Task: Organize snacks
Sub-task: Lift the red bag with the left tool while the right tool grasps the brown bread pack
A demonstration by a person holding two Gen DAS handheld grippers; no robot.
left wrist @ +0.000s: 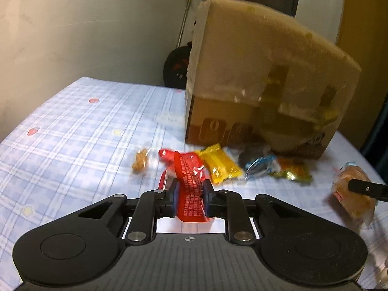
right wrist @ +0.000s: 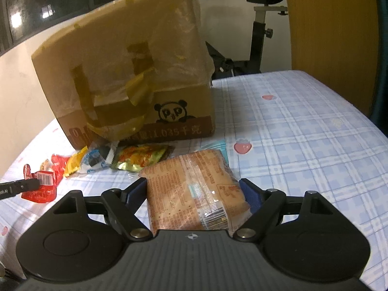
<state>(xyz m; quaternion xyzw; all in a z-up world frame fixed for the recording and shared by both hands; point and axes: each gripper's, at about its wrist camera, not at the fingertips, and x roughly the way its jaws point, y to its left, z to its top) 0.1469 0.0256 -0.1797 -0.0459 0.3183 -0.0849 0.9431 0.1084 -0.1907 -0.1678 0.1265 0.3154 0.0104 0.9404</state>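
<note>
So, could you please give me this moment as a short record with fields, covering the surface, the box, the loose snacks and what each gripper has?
surface: checked bedsheet with strawberry prints
box: taped cardboard box, standing behind the snacks
left gripper: shut on the red packet
right gripper: jaws wide, around the wrapped bread; grip not clear
loose snacks by box: yellow packet, blue packet, green-orange packet, small clear-wrapped snack

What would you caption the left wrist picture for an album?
Left gripper pinching a red snack packet beside a taped cardboard box.
</note>
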